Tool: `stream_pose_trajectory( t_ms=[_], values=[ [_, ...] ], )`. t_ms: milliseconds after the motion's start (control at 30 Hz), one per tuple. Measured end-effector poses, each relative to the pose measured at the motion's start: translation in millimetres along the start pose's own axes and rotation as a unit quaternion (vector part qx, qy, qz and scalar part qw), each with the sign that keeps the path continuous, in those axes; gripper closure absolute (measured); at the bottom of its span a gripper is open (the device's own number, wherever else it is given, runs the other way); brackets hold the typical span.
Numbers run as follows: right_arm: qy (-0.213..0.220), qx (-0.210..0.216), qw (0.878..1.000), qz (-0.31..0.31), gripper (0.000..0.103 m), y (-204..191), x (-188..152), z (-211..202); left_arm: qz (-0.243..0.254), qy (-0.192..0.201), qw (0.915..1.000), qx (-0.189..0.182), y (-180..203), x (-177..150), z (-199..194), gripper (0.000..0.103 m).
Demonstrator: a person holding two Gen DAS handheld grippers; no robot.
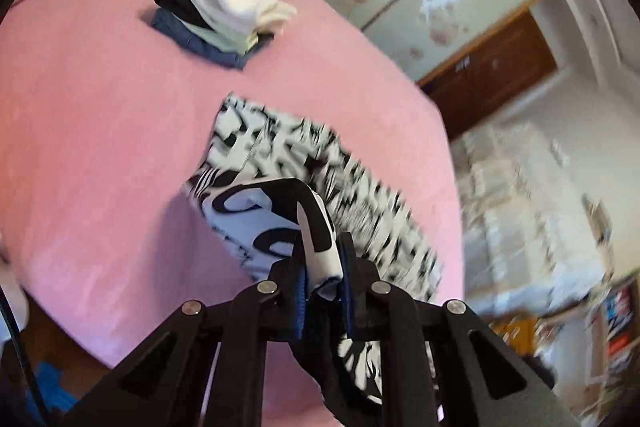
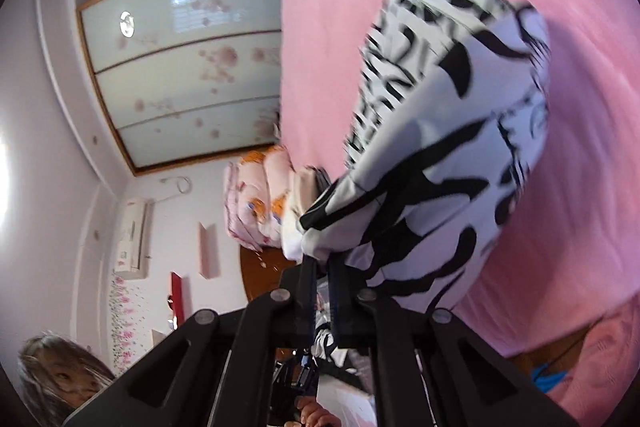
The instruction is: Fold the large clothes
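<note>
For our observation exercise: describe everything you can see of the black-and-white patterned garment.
The black-and-white garment is thin, soft-looking white cloth with bold black brush-like marks. Partly folded, it rests on the pink bed, its near edge lifted. The left gripper and right gripper are each shut on a bunched corner. Motion blur hides finer detail.

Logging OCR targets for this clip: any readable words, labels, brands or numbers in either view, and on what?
None readable.
Black-and-white garment: bold letter-like print, blurred, no word legible.
Air conditioner: small sticker, too small to read.
Shelf items: coloured covers, blurred.
</note>
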State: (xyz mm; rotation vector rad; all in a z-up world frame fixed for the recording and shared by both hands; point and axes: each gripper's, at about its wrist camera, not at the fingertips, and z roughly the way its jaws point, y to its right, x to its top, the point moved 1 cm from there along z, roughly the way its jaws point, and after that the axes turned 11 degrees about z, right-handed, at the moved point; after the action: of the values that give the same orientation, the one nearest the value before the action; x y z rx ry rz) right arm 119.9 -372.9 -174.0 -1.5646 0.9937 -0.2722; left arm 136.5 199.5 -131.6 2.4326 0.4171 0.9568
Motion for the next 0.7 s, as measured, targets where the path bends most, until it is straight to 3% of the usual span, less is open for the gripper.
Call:
stream_pose_trajectory(
  t_ms=[167,400,700],
  values=[
    [0.016,0.014,1.000,-0.023,0.099,-41,36,13,-0.045,0.009,0.9988,0.015,0,49,27,0.093],
    [0.017,0.006,0.999,-0.049,0.099,-85,99,58,-0.036,0.013,0.9984,0.041,18,106,80,0.094],
    [0.062,0.016,0.997,-0.048,0.099,-88,178,129,-0.018,0.016,0.9975,0.067,28,162,184,0.094]
  ],
)
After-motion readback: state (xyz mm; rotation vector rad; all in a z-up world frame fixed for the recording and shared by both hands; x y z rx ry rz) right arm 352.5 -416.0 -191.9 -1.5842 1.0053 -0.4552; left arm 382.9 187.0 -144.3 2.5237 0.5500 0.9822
